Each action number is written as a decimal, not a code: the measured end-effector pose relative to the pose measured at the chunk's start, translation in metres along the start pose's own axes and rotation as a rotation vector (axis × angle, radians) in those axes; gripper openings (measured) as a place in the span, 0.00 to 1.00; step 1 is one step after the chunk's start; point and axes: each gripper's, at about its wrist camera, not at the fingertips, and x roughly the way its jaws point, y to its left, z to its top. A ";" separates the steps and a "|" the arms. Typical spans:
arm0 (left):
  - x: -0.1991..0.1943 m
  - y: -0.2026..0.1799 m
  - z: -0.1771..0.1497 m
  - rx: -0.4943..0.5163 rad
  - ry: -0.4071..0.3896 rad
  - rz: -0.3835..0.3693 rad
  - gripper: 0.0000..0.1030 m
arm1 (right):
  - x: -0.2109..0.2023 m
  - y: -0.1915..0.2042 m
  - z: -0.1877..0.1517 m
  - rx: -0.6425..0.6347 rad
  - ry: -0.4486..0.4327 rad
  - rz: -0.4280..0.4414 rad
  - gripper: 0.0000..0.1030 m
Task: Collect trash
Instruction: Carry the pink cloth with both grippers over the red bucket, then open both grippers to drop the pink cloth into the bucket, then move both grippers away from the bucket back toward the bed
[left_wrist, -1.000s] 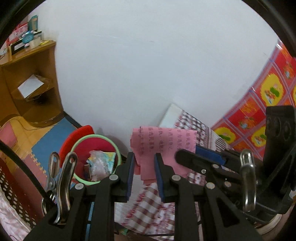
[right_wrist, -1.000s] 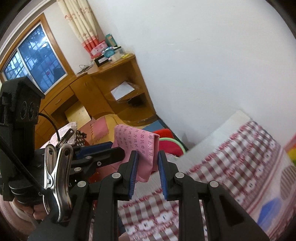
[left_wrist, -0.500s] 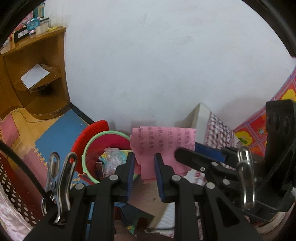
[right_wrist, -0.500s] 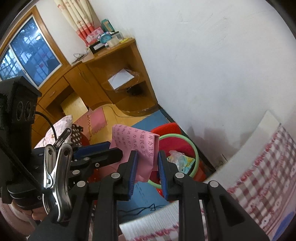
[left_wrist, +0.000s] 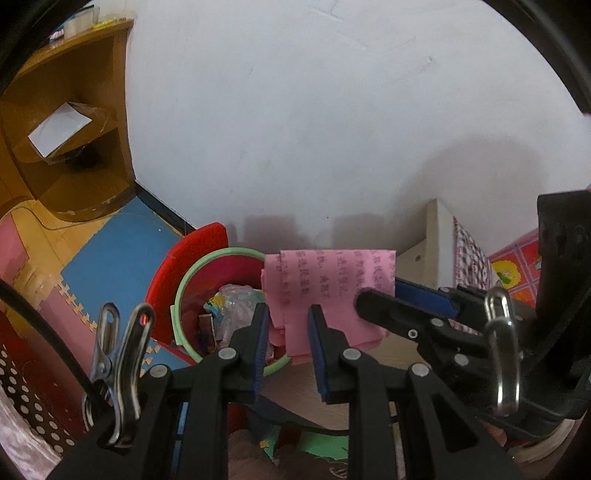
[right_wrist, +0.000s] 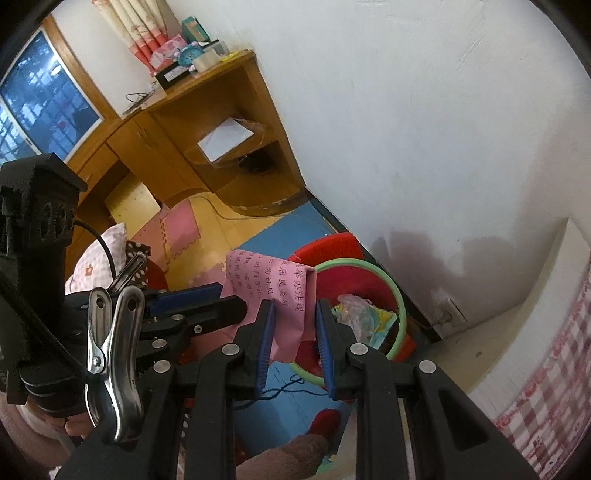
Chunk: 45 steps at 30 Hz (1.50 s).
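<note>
A folded pink paper (left_wrist: 332, 280) printed with dark characters hangs in the air, gripped from both sides. My left gripper (left_wrist: 288, 314) is shut on its left part. My right gripper (left_wrist: 365, 299) reaches in from the right and clamps its other edge. In the right wrist view the same paper (right_wrist: 291, 295) sits between the right gripper's (right_wrist: 295, 310) blue pads, with the left gripper (right_wrist: 236, 306) coming in from the left. Just beyond and below the paper stands a red trash bin with a green rim (left_wrist: 184, 291), (right_wrist: 400, 306), holding crumpled plastic wrappers (left_wrist: 236, 302).
The bin stands on a blue foam floor mat (right_wrist: 266, 236) against the white wall (left_wrist: 314, 129). A wooden corner shelf (right_wrist: 236, 147) with a white sheet is at the left. A bed with a checked cover (right_wrist: 546, 387) lies at the right. A red slipper (right_wrist: 325, 419) is below.
Both grippers, still clamped on the pink paper, have travelled off the bed and downward toward the bin. The bin now looks larger and lies right behind the paper.
</note>
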 end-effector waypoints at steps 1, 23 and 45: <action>0.002 0.002 0.001 0.001 0.004 0.000 0.21 | 0.004 0.000 0.001 0.005 0.004 -0.003 0.23; 0.054 0.012 0.018 0.065 0.090 0.050 0.22 | 0.043 -0.014 0.018 0.081 0.046 -0.045 0.23; 0.018 -0.020 0.014 0.094 0.041 0.105 0.30 | -0.008 -0.011 -0.001 0.167 -0.051 -0.051 0.23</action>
